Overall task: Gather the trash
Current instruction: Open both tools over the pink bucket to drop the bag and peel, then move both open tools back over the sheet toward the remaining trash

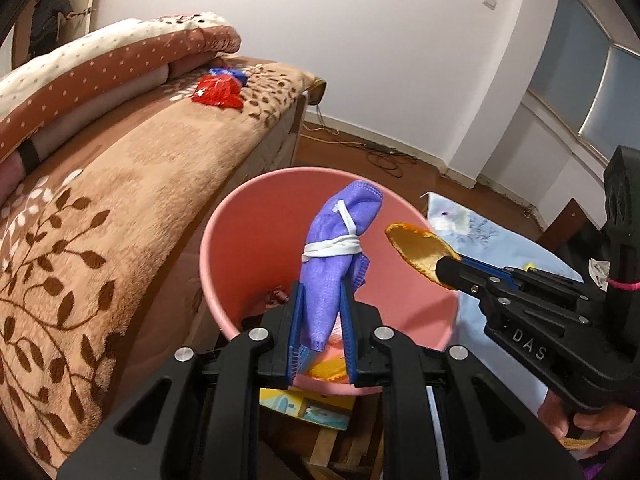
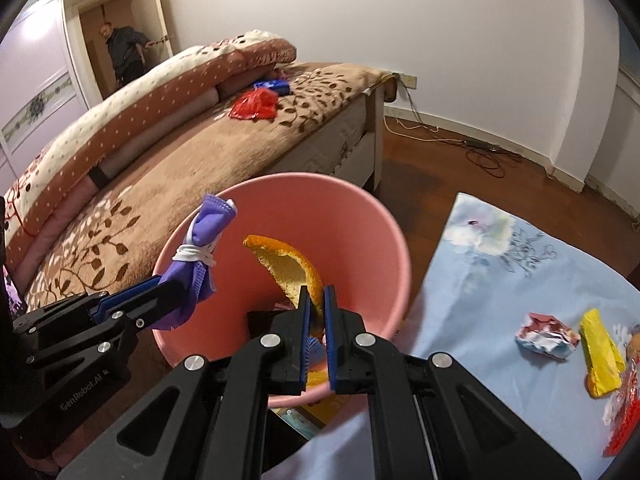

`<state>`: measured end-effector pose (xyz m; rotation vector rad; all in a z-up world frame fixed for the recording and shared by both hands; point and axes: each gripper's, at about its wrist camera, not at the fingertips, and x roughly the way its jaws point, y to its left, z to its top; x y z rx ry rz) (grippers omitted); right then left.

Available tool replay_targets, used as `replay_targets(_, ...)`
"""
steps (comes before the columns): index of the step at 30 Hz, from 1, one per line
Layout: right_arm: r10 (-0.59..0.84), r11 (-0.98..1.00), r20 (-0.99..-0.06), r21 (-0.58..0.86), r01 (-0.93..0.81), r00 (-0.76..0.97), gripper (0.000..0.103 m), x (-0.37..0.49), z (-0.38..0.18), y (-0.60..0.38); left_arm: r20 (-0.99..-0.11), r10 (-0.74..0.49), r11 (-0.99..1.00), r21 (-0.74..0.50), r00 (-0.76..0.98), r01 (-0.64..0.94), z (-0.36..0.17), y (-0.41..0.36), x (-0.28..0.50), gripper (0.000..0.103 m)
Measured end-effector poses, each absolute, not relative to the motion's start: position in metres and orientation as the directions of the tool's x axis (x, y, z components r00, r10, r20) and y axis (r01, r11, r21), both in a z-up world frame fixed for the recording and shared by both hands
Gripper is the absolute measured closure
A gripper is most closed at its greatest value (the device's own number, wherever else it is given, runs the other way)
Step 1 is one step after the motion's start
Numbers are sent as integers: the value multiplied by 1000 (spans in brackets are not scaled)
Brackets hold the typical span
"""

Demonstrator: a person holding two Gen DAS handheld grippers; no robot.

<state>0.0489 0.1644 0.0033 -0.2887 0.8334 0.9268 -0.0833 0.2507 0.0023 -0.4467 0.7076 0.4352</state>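
A pink bin [image 1: 248, 232] [image 2: 360, 232] stands between the bed and a table with a blue cloth. My left gripper [image 1: 322, 300] is shut on a rolled purple face mask [image 1: 336, 248] tied with its white straps and holds it over the bin; both also show in the right wrist view, gripper [image 2: 176, 300] and mask [image 2: 204, 240]. My right gripper [image 2: 316, 304] is shut on an orange peel [image 2: 288, 268] over the bin's opening; it also shows in the left wrist view [image 1: 444, 276] with the peel [image 1: 420, 248]. Some trash lies at the bin's bottom.
The blue floral cloth [image 2: 500, 280] carries a crumpled wrapper [image 2: 546, 334], a yellow wrapper [image 2: 600, 352] and a red packet [image 2: 624, 412]. Red [image 2: 254, 106] and blue [image 2: 274, 86] bags lie on the brown bed [image 1: 132, 184]. A person [image 2: 124, 54] stands in the doorway. Cables lie on the floor.
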Motion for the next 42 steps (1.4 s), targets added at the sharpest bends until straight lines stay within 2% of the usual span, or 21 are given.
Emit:
replay_targets(9,585,577,-752,123,-808,304,96,48,-7,174,-716,230,811,-233,659,-536,-7,256,-82,85)
replay_targets(13,610,562,-733,133,-816,300,73,45,-2,172,-713,244,807,-227,657,-546,-6,256,-82,81)
replay_targets(15,622,554,-723,134,-821,301,71,44,1,170,-713,247,805,-226,656,-549,-4,256,-81,80)
replay_targets(18,630,554,-714,137,-821,306,64,44,4,164,-709,251,802,-230,659,-552,-1,256,-81,67)
replay_targets(29,661,572,-667,150,-807,344,55,40,15,123,-687,241,824,-228,686,-519,14,238,-78,64)
replay_targets(42,641,649,-624,131,-749,446,48,32,22,46,-676,155,887,-226,721,-403,23,190,-59,64)
